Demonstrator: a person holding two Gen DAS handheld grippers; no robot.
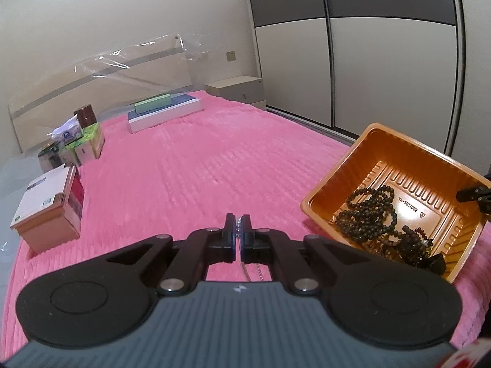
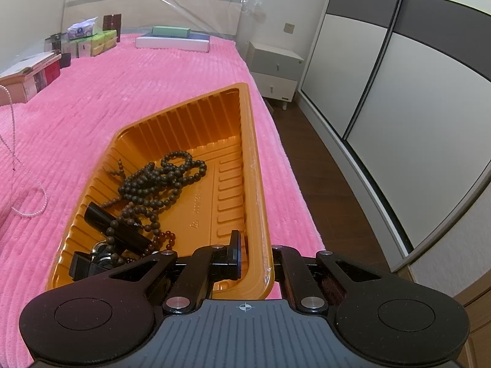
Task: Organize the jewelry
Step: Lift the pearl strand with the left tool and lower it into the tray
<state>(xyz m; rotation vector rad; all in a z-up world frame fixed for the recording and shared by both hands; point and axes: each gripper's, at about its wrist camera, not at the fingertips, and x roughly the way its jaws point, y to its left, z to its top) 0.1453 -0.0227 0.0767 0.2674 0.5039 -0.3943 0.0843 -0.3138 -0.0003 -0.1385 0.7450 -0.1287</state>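
Left gripper (image 1: 238,228) jaws pinch chain (image 2: 13,141); right gripper (image 2: 254,254) jaws clamp tray (image 2: 254,165) rim at bed edge. Lift chain clear, lower slowly into tray.

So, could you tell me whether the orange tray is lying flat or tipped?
Tipped: the right gripper is shut on the tray rim, lifting that side, and the beads lie towards the low side.

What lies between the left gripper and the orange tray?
Only bare pink bedspread lies between the left gripper, shut on a chain, and the orange tray, in the left wrist view.
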